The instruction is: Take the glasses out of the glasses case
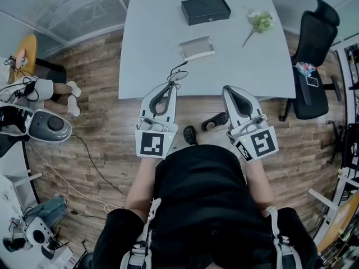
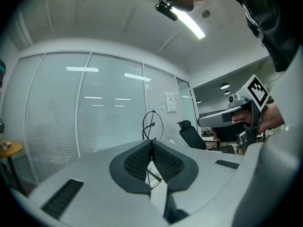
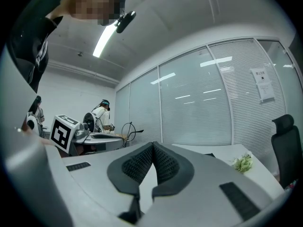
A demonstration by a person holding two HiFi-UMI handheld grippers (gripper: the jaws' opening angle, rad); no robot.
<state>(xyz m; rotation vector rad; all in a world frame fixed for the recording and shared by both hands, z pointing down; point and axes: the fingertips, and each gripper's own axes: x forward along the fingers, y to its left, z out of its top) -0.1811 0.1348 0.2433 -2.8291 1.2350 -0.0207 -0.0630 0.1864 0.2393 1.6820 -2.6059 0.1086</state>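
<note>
A closed black glasses case point(image 1: 205, 10) lies at the far side of the white table point(image 1: 157, 32). My left gripper point(image 1: 172, 83) hovers at the table's near edge, shut on thin wire-rimmed glasses point(image 1: 178, 74) that stick out past its tips. In the left gripper view the pads point(image 2: 166, 163) pinch the frame, and one round lens rim of the glasses point(image 2: 152, 124) stands above my left gripper point(image 2: 151, 141). My right gripper point(image 1: 229, 88) is beside it at the same edge, shut and holding nothing. Its own view shows my right gripper point(image 3: 153, 145) with jaws closed together, and the glasses point(image 3: 129, 128) off to the left.
A pale grey rectangular piece point(image 1: 196, 48) lies mid-table, with a small flower sprig point(image 1: 259, 22) at its far right. A black office chair point(image 1: 314, 49) stands to the right of the table, and shoes point(image 1: 216, 122) sit on the floor under its edge. A person point(image 1: 33, 88) sits at left.
</note>
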